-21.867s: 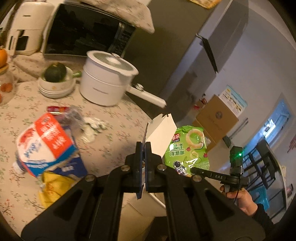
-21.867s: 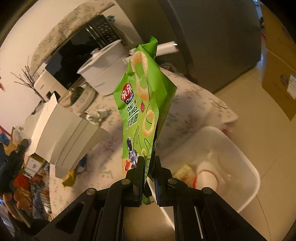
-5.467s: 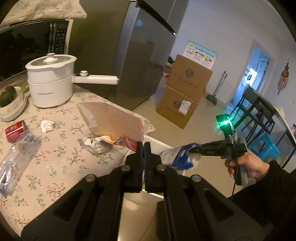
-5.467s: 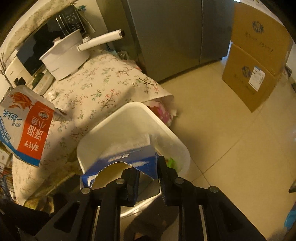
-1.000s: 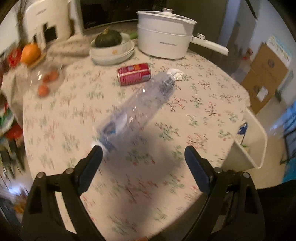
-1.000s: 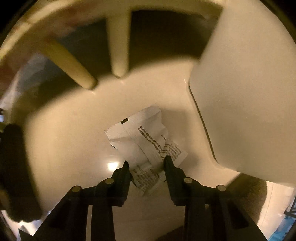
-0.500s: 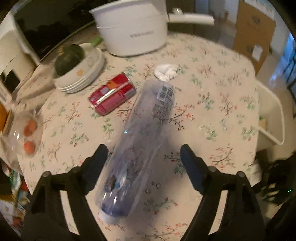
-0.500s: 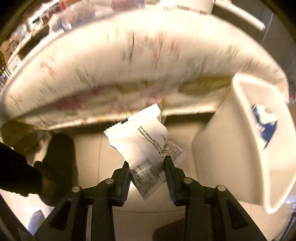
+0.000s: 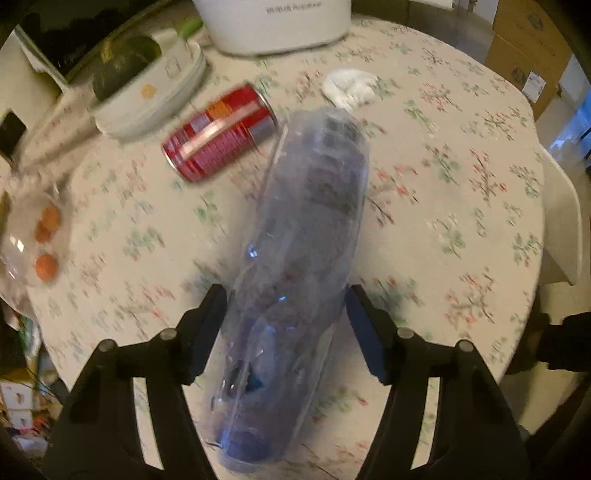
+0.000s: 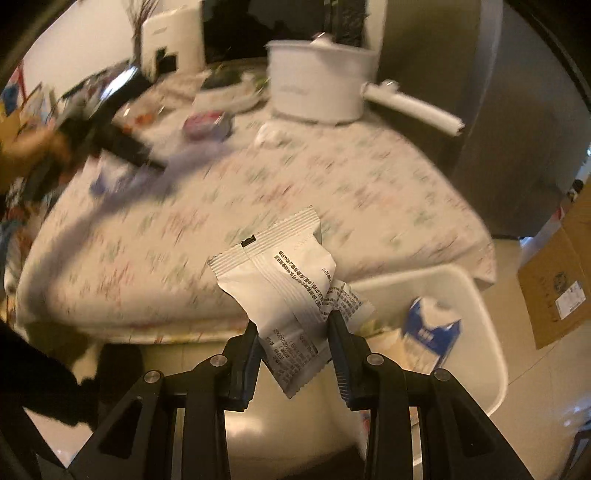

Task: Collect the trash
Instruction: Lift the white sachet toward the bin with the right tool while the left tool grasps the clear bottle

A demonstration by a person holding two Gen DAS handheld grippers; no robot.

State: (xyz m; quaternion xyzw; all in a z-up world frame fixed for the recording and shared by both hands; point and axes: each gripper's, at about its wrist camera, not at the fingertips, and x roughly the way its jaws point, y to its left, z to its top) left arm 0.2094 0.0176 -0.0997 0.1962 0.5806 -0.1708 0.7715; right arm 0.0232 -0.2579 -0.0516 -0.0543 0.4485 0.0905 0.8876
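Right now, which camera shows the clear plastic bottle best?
The left wrist view: the clear plastic bottle lies lengthwise on the table, filling the centre between the left tongs. The right wrist view shows only a bluish motion-blurred streak.

Fine black print is running across the white wrapper [image 10: 291,291] sitting between the right gripper's pads, too small to read. Lettering on the white pot [image 9: 280,22] ahead is blurring out.

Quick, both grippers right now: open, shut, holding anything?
Left gripper: open, jaws just closing around the plastic bottle.
Right gripper: shut on the white wrapper.
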